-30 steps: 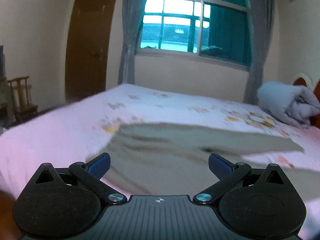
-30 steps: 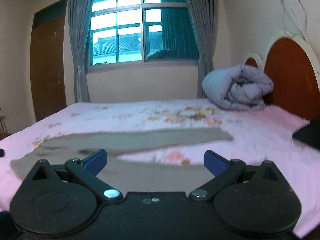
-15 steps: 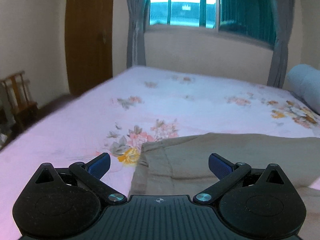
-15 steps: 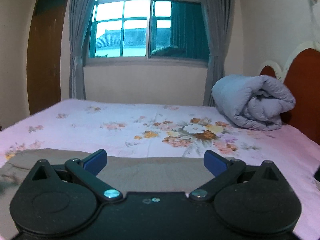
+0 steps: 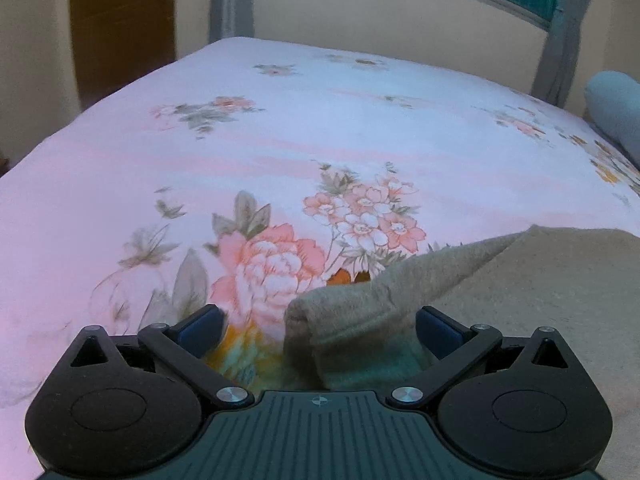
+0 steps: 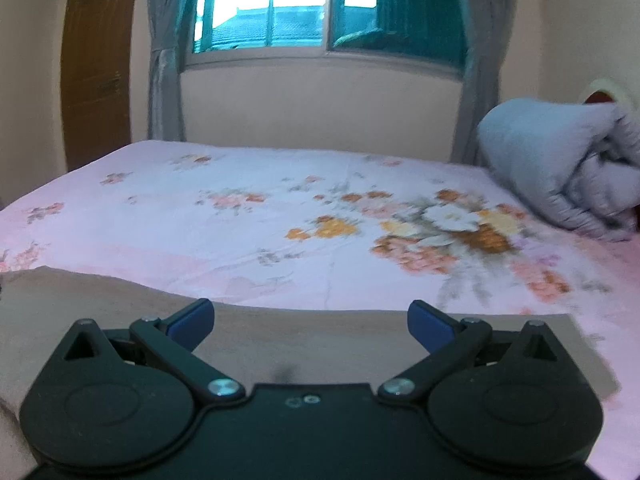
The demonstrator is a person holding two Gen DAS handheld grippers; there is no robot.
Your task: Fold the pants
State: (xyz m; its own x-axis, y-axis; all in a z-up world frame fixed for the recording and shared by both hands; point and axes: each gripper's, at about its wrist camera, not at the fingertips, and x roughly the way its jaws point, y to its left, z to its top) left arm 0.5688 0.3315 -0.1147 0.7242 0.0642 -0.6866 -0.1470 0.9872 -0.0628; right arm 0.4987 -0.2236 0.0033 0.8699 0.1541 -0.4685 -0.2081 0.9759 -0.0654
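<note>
On a bed (image 5: 120, 184) dressed in a pink floral sheet, the left gripper (image 5: 318, 326) hangs low over the near edge with its jaws spread wide, blue fingertips (image 5: 200, 326) well apart. Between them rises a bunched corner of the khaki pants (image 5: 520, 292), its rolled hem nearest the camera (whether either pad touches the cloth cannot be told). The rest of the garment spreads flat to the right. Far left stands a brown wooden door (image 5: 120, 28); grey curtains (image 5: 232, 0) frame the window beyond the bed. In the right wrist view, the right gripper (image 6: 310, 320) is likewise wide open, holding nothing, above a flat stretch of the pants (image 6: 300, 344) lying along the near edge. At far right a rolled grey quilt (image 6: 560, 172) rests on the sheet
</note>
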